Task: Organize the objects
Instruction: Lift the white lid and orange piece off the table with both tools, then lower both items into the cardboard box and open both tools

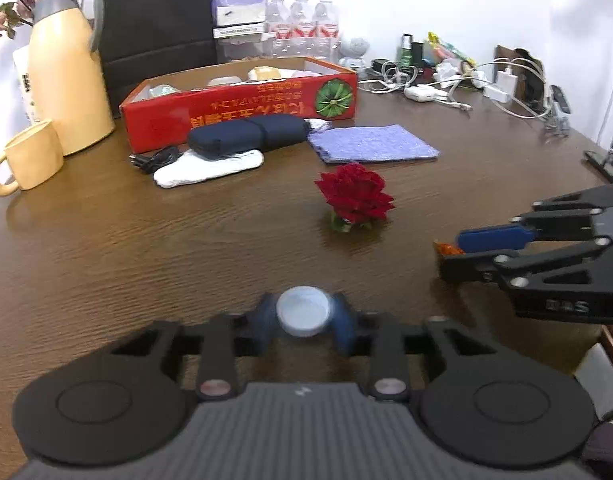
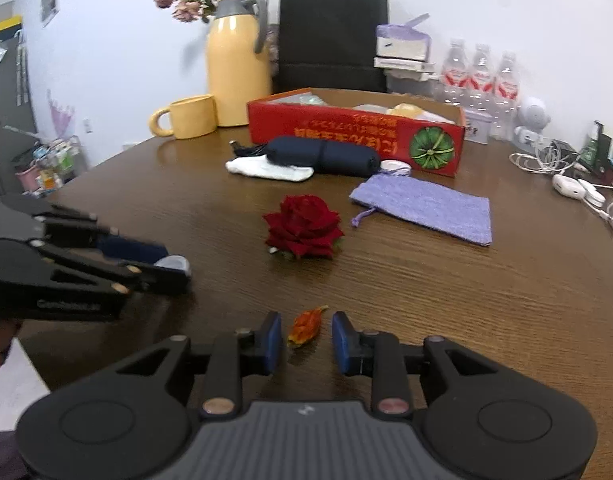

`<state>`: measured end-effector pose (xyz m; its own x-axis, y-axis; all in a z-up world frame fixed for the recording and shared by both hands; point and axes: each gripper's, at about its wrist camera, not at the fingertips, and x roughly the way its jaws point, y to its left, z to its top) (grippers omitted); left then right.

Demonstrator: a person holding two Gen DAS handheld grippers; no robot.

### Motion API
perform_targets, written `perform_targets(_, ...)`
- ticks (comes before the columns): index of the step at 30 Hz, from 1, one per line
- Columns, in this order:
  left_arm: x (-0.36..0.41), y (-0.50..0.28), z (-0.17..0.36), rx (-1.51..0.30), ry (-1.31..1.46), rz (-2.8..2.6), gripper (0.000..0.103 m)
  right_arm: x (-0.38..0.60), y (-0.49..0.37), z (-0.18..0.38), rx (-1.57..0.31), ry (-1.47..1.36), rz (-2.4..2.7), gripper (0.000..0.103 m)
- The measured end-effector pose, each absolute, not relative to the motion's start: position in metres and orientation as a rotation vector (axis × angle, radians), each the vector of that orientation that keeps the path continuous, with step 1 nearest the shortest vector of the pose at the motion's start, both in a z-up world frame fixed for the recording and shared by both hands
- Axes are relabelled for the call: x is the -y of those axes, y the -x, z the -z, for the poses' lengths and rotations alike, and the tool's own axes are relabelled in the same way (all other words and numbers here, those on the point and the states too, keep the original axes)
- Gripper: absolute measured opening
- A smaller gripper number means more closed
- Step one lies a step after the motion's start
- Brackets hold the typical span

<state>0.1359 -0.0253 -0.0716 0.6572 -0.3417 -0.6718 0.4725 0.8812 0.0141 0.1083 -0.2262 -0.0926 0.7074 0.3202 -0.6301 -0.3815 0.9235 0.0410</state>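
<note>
i held a white bottle cap [image 1: 303, 316] in my left tongs [image 1: 304, 320]; my right tongs [image 2: 306, 338] stood parted around an orange petal [image 2: 305, 326] on the table [image 2: 466, 300], pads clear. a red rose [image 2: 302, 226] lay ahead. i judged carrying the cap to the red box [image 2: 358, 136] came next.

Both wrist cameras are looking forward and downward, close above the wooden table [image 1: 146, 248]. Each is catching the other gripper at its frame edge, and both are sharing the red rose [image 1: 354, 196] and red box [image 2: 346, 132].
</note>
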Motion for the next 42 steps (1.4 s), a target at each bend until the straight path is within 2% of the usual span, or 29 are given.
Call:
perform_targets(3, 0.02, -0.136, 0.067, -0.698, -0.184, 0.448, 0.029, 0.226, -0.111, 0.092, -0.683, 0.102, -0.391, 0.011)
perform_targets(7, 0.004, -0.155, 0.045, -0.641, -0.157, 0.421, 0.029, 0.232, -0.124, 0.075, -0.654, 0.11, -0.376, 0.011)
perform_targets(10, -0.011, -0.199, 0.008, -0.589, -0.103, 0.443, 0.029, 0.243, -0.153, 0.042, -0.579, 0.091, -0.397, 0.011)
perform_targets(15, 0.003, -0.311, -0.035, -0.513, -0.169, 0.46, 0.03, 0.244, -0.266, -0.003, -0.511, 0.063, -0.421, 0.011)
perform_targets(20, 0.024, -0.448, -0.012, -0.648, -0.2, 0.384, 0.03, 0.216, -0.418, 0.003, -0.649, -0.057, -0.467, 0.011)
perform_targets(26, 0.022, -0.51, 0.029, -0.746, -0.2, 0.341, 0.031, 0.178, -0.52, 0.054, -0.767, -0.041, -0.382, 0.015)
perform_targets(27, 0.021, -0.513, 0.031, -0.747, -0.192, 0.338, 0.036, 0.177, -0.528, 0.062, -0.787, -0.045, -0.359, 0.019)
perform_targets(28, 0.021, -0.515, 0.033, -0.741, -0.189, 0.333, 0.046, 0.178, -0.535, 0.068, -0.806, -0.056, -0.352, 0.029)
perform_targets(29, 0.019, -0.517, 0.033, -0.724, -0.18, 0.33, 0.052, 0.18, -0.539, 0.073, -0.822, -0.073, -0.347, 0.036)
perform_targets(31, 0.019, -0.521, 0.033, -0.694, -0.166, 0.333, 0.073, 0.183, -0.541, 0.078, -0.835, -0.103, -0.362, 0.052)
perform_targets(39, 0.044, -0.524, 0.041, -0.698, -0.275, 0.288, 0.095, 0.185, -0.546, 0.083, -0.895, -0.019, -0.365, 0.054)
perform_targets(42, 0.05, -0.514, 0.045, -0.705, -0.311, 0.279, 0.095, 0.188, -0.547, 0.083, -0.898, -0.03, -0.378, 0.053)
